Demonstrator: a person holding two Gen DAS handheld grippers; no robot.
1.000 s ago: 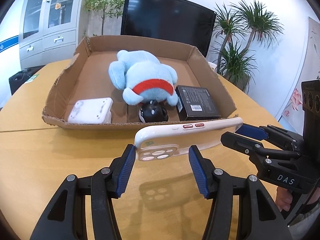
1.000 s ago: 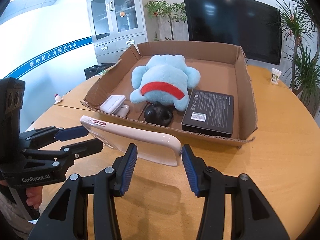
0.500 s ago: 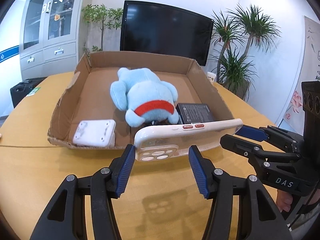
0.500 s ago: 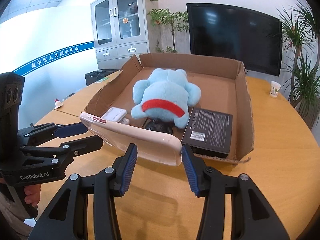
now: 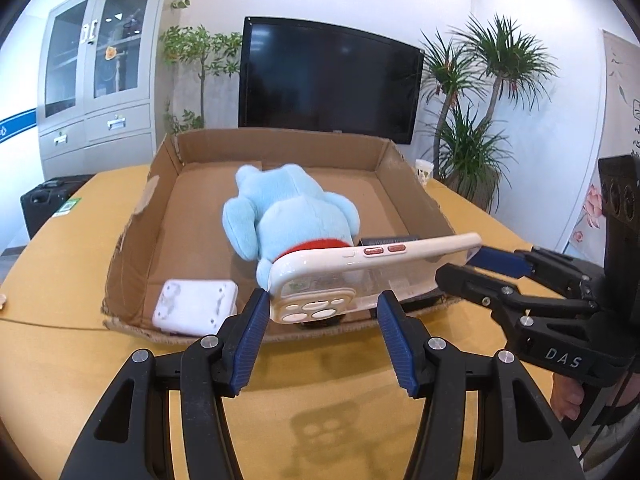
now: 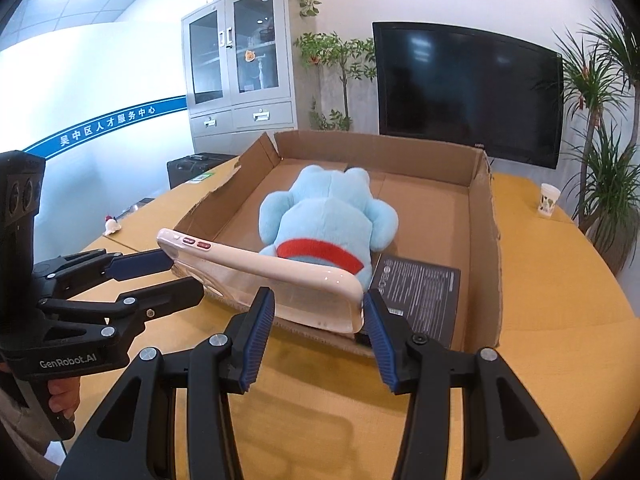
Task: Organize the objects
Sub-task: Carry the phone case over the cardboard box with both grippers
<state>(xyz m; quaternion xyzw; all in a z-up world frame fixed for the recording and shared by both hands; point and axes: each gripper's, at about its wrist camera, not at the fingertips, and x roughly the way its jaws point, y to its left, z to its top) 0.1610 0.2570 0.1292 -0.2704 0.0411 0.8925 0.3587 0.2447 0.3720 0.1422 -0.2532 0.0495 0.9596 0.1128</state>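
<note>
Here the left gripper (image 5: 320, 312) clamps the camera end of the phone case (image 5: 360, 276), while the right gripper (image 6: 318, 312) pinches its other end, so the case hangs level above the table (image 5: 60, 360), at the near rim of the cardboard box (image 5: 160, 184). Beyond lie a blue plush toy (image 5: 288, 216), a white device (image 5: 196, 306) left, a black box (image 6: 420, 292) right.
</note>
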